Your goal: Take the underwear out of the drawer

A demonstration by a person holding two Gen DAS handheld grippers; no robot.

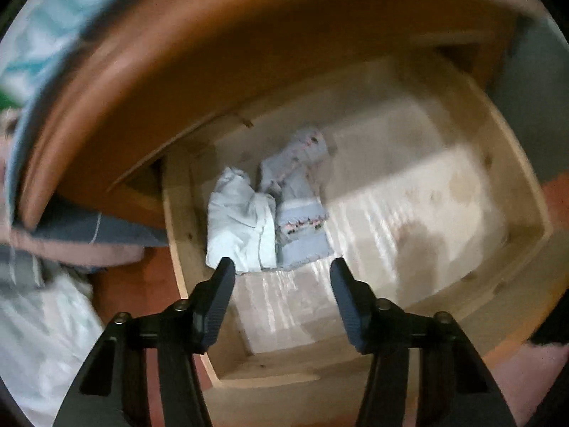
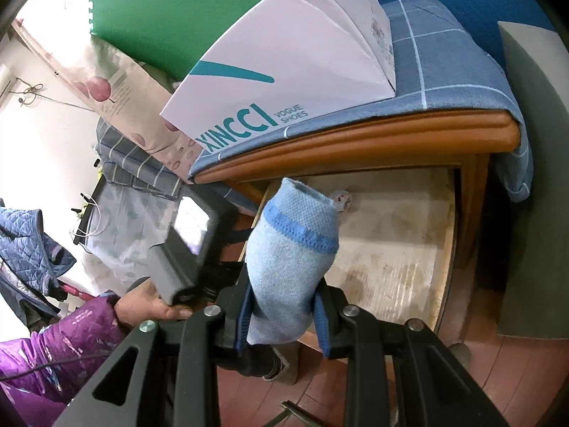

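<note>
Inside, two underwear (image 1: 265,210); one gripped (image 2: 290,249).

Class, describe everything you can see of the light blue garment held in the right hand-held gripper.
The light blue garment looks like soft knitted fabric, rolled or folded into a bundle, with a darker blue stitched band across it and darker blue trim near the bottom. It stands roughly upright, clamped between the two fingers of the right hand-held gripper, held above the open wooden drawer. Only the gripper appears to touch it.

Black ribbed tool (image 1: 282,272); purple sleeve (image 2: 64,352).
</note>
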